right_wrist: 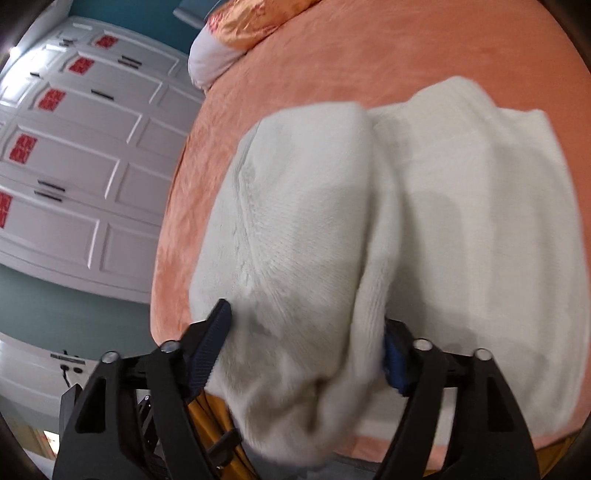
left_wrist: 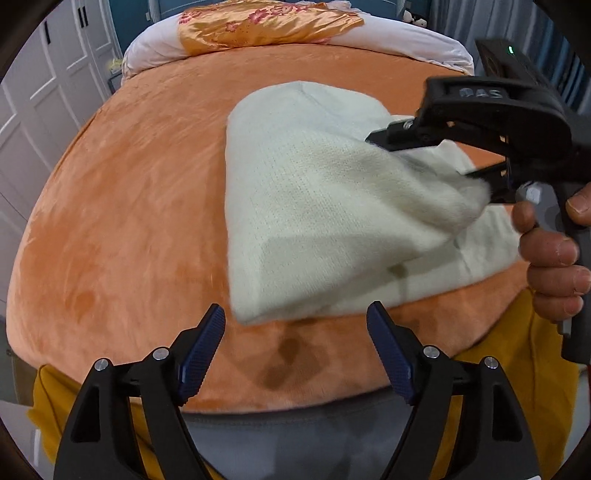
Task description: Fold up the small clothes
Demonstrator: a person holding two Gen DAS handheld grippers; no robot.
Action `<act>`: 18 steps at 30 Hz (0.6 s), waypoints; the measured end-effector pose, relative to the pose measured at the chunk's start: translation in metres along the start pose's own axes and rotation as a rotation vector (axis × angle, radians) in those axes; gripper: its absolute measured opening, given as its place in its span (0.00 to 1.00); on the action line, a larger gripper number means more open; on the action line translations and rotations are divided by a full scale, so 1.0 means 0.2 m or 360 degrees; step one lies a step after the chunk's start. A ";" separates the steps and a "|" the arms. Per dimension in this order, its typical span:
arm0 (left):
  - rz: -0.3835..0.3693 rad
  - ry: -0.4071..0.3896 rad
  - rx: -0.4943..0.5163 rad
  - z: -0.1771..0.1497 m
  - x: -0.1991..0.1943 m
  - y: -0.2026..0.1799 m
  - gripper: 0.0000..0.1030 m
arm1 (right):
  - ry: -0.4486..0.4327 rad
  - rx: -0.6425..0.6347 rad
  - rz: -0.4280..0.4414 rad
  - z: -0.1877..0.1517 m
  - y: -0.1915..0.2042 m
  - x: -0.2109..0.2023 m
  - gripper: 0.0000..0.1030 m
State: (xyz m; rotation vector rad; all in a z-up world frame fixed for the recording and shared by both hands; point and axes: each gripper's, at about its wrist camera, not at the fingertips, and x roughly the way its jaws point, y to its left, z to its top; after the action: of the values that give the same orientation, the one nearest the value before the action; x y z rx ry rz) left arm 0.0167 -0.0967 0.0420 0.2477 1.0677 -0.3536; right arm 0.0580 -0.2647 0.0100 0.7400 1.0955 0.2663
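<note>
One white knitted garment (left_wrist: pixel 317 206) is lying near the bed's (left_wrist: pixel 129 192) front edge, toward its right side, one portion lifting off the surface. The right gripper (right_wrist: pixel 303 343) is clamping that raised fold between its jaws. The left gripper (left_wrist: pixel 295 347) is hovering over the front edge, jaws spread wide, holding nothing. Bare orange bedding is extending leftward and toward one pillow (left_wrist: pixel 258 26).

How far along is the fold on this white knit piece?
Mid-fold. Done: the white knit garment lies on the orange bedspread with its far part spread flat. In hand: the right gripper is clamped on a bunch of the knit and holds that flap raised over the rest. The left gripper is open, holding nothing, near the garment's near edge. Left: lay the flap down, flatten it, and probably fold again.
</note>
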 end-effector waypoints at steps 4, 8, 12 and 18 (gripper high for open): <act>0.0005 -0.0025 -0.0011 0.04 0.04 -0.01 0.74 | -0.0161 -0.0134 0.0105 0.05 0.11 -0.17 0.15; 0.0033 0.0020 -0.0029 0.07 0.07 -0.02 0.57 | -0.0433 -0.0201 0.0207 0.01 0.12 -0.53 0.14; -0.0107 0.0150 -0.0134 0.08 0.18 0.00 0.45 | -0.0492 -0.0011 0.0011 -0.02 -0.23 -0.61 0.14; -0.0029 0.0168 -0.0093 0.08 0.22 -0.08 0.41 | -0.0352 0.0243 -0.0064 -0.12 -0.59 -0.42 0.19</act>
State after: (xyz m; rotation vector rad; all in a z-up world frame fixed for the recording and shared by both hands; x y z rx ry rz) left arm 0.0427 -0.1237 0.0110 0.2058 1.1830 -0.3281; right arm -0.0202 -0.3872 -0.0155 0.8611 0.9261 0.0648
